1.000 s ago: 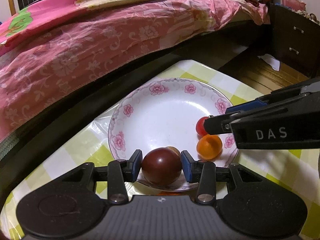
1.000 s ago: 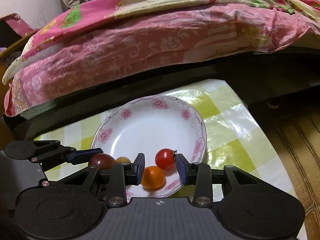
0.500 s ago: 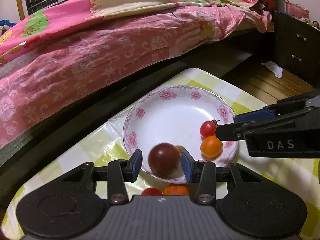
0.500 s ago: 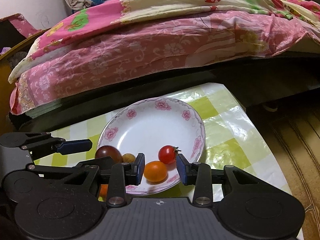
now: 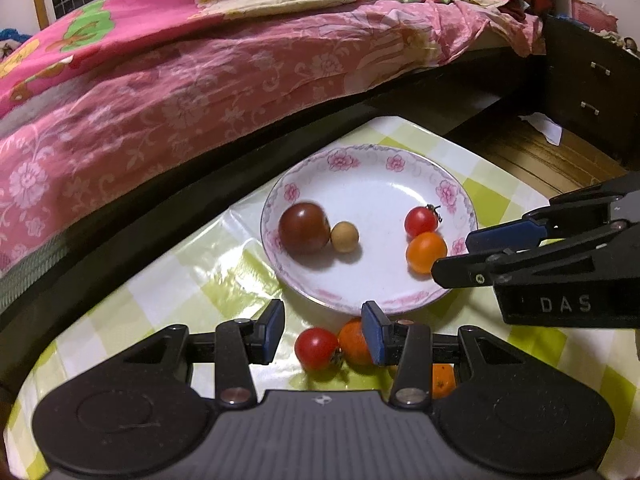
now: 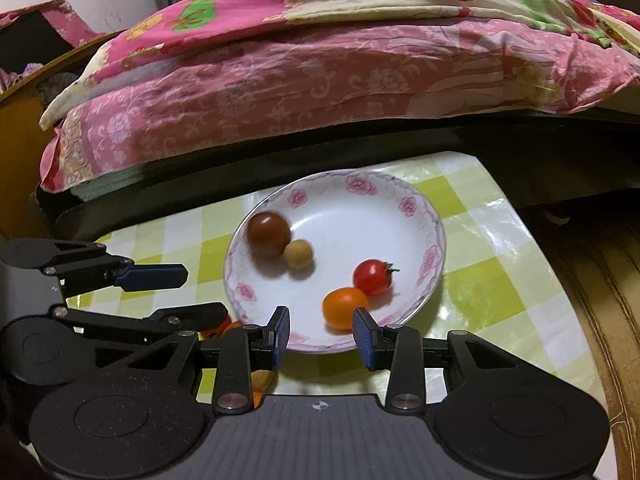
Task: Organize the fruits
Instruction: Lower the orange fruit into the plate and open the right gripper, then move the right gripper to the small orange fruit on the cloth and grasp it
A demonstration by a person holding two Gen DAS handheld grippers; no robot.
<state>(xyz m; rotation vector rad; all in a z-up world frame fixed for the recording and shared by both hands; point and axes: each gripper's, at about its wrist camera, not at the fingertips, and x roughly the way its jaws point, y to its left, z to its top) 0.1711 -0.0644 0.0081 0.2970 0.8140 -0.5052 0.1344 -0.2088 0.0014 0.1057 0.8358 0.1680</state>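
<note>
A white floral plate point(image 5: 372, 184) point(image 6: 352, 204) holds a dark maroon fruit point(image 5: 304, 229) point(image 6: 268, 233), a small tan fruit point(image 5: 344, 236) point(image 6: 298, 254), a red cherry tomato point(image 5: 421, 221) point(image 6: 371, 277) and an orange tomato point(image 5: 426, 252) point(image 6: 345, 308). My left gripper point(image 5: 323, 330) is open and empty, pulled back from the plate, above a red tomato point(image 5: 316, 349) and an orange fruit point(image 5: 354, 342) on the cloth. My right gripper point(image 6: 321, 334) is open and empty at the plate's near rim, by the orange tomato.
The plate sits on a small table with a green-and-white checked cloth point(image 5: 192, 276) point(image 6: 488, 280). A bed with pink bedding point(image 5: 200, 80) point(image 6: 320, 64) runs behind. A dark cabinet point(image 5: 592, 92) and wooden floor point(image 6: 616, 300) lie to the right. Another orange fruit point(image 5: 443, 380) lies under my left gripper.
My left gripper opened and let go of the dark maroon fruit, which now rests in the plate beside the tan fruit. Both grippers drew back from the plate.
</note>
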